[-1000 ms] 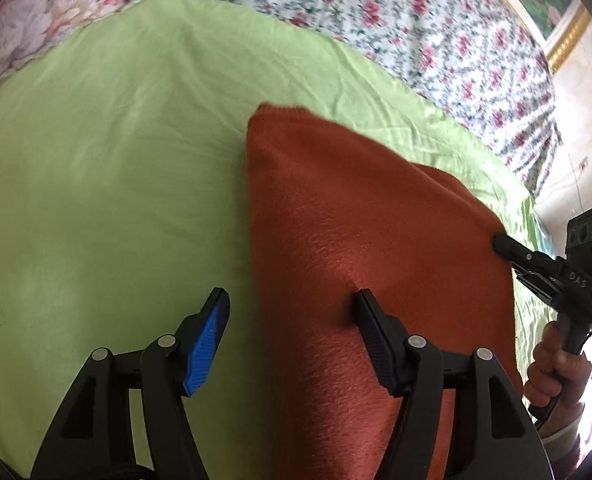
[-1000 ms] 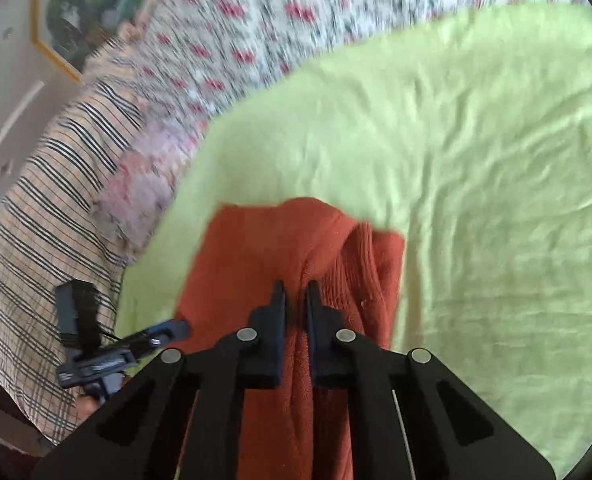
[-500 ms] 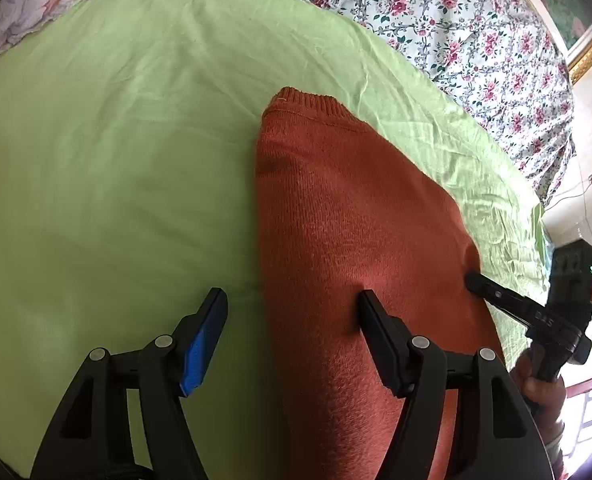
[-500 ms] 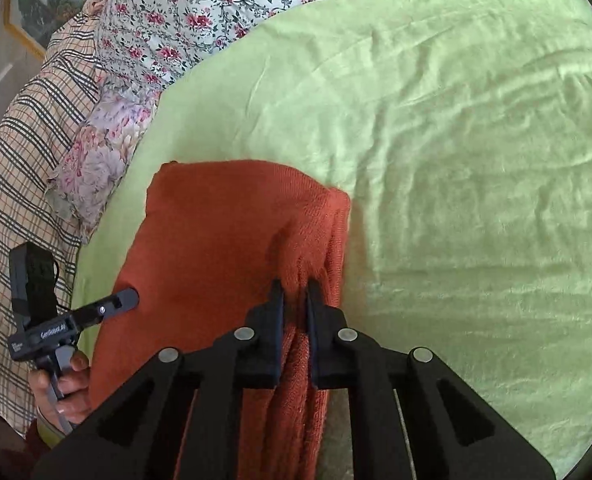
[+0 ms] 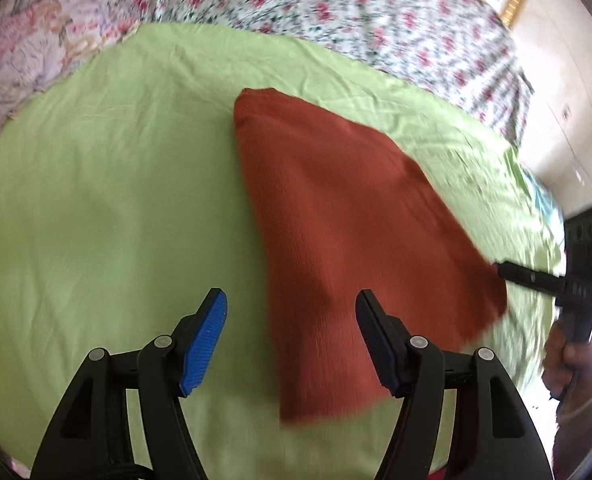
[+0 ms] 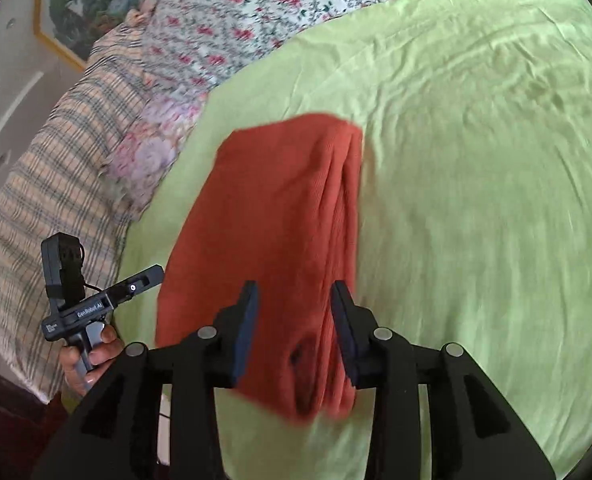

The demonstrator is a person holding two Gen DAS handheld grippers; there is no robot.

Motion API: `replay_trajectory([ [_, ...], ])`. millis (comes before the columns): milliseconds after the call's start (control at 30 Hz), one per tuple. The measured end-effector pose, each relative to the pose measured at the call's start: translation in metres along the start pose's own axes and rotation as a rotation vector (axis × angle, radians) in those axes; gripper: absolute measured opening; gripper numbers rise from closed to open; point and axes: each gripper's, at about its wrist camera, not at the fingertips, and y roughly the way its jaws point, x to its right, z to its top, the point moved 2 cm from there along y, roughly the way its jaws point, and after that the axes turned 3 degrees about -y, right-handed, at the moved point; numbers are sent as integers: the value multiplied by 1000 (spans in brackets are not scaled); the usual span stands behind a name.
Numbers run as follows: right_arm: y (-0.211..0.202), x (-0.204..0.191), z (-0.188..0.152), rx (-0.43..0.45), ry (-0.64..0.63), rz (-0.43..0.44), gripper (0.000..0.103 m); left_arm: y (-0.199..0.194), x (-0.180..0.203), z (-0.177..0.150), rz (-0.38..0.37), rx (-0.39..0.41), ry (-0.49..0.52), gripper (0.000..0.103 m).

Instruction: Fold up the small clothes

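While my right gripper (image 6: 294, 328) has just been opening, its pads are off the folded rust sweater (image 6: 272, 240) between them. My left gripper (image 5: 290, 338) gapes, gripping nothing. That sweater lies flat mid green sheet (image 6: 476, 200).

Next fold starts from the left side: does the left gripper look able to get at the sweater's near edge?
Probably yes: the left gripper is open, the sweater lies flat between its fingers, nothing covering it.

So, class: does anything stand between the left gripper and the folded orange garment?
Nothing visible does. The left gripper hangs open directly over the orange garment's edge, with only green sheet beside it.
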Motion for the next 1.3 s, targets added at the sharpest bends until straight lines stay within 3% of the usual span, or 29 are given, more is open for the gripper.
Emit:
replay_trajectory([
  [167, 7, -8, -26, -45, -37, -25, 39, -8, 8, -48, 20, -16, 87, 71],
  [200, 13, -8, -29, -61, -33, -29, 35, -5, 11, -53, 33, -21, 103, 71],
  [233, 16, -8, -29, -64, -34, -31, 19, -3, 12, -57, 47, -20, 115, 71],
  [267, 18, -10, -28, -67, -32, -29, 11, 0, 13, -60, 64, -19, 129, 71],
  [400, 8, -24, -9, -20, -24, 34, 5, 12, 16, -65, 177, -8, 187, 69],
  [467, -11, -32, 3, 46, -13, 97, 5, 12, 17, -63, 219, 8, 204, 57],
  [500, -21, -35, 8, 81, -14, 112, 5, 10, 16, -62, 206, 15, 184, 51],
  [567, -30, -37, 10, 106, -41, 91, 5, 6, 15, -58, 168, 18, 134, 30],
  [667, -18, -28, -1, 56, -79, -47, 5, 2, 11, -58, 117, 6, 36, 15],
  [700, -6, -21, -11, 18, -95, -124, 5, 2, 10, -61, 111, -4, 18, 14],
  [767, 10, -10, -27, -33, -105, -186, 5, 10, 5, -67, 122, -41, -6, 10],
  [867, 16, 4, -38, -28, -52, -155, 4, 8, -4, -70, 89, -62, -53, 10],
  [967, 9, 4, -33, -32, -44, -145, 8, -5, -5, -70, 61, -69, -30, 11],
  [1133, -8, 4, -28, -9, -21, -123, 33, -37, -1, -60, -25, -19, 11, 17],
  [1300, -8, 6, -4, 34, 13, -73, 33, -48, 12, -31, -69, 56, 46, 25],
])
